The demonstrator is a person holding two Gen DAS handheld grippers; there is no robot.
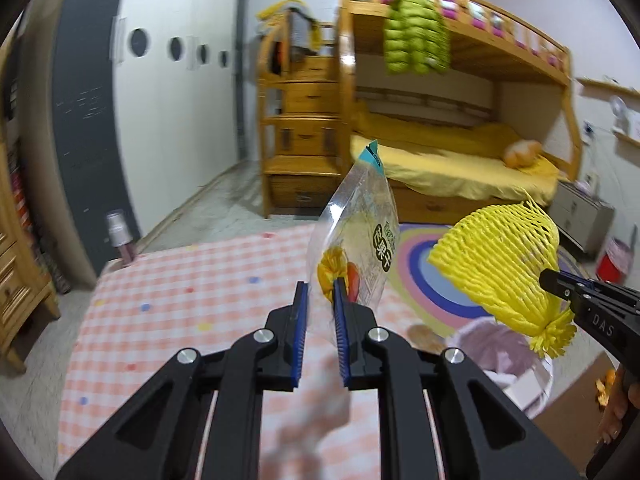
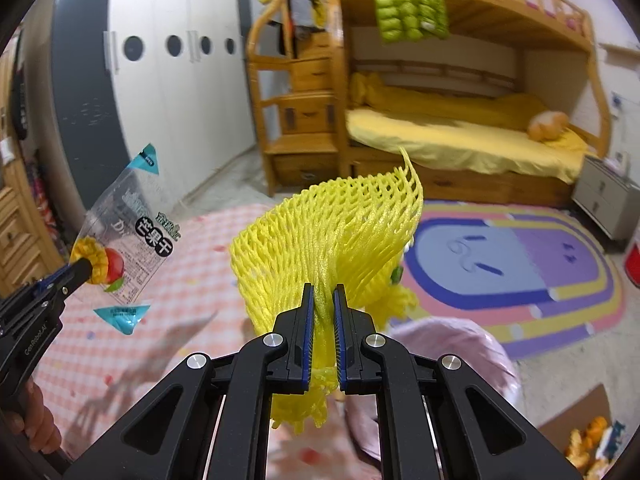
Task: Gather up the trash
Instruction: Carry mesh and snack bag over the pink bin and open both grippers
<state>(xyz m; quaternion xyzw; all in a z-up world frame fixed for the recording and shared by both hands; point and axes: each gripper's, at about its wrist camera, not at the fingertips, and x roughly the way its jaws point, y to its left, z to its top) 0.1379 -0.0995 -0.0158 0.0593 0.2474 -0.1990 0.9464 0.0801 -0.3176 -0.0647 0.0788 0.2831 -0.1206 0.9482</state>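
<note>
trash, foam net: yellow fruit net (image 2: 332, 236) is hanging in the air above the checked cloth (image 2: 132, 344), its bunched end pinched between the right gripper's pads.
trash, snack bag: clear mango wrapper (image 1: 356, 236) is standing upright above the same cloth, to the net's left.
trash bin: pink-lined bin (image 2: 452, 344) is sitting just below and beside the net, near the rug (image 2: 520, 264).
left gripper (image 1: 321, 292): is clamping the wrapper's lower corner, jaws nearly closed.
right gripper (image 2: 323, 296): is squeezing the net's gathered end, jaws nearly closed.
</note>
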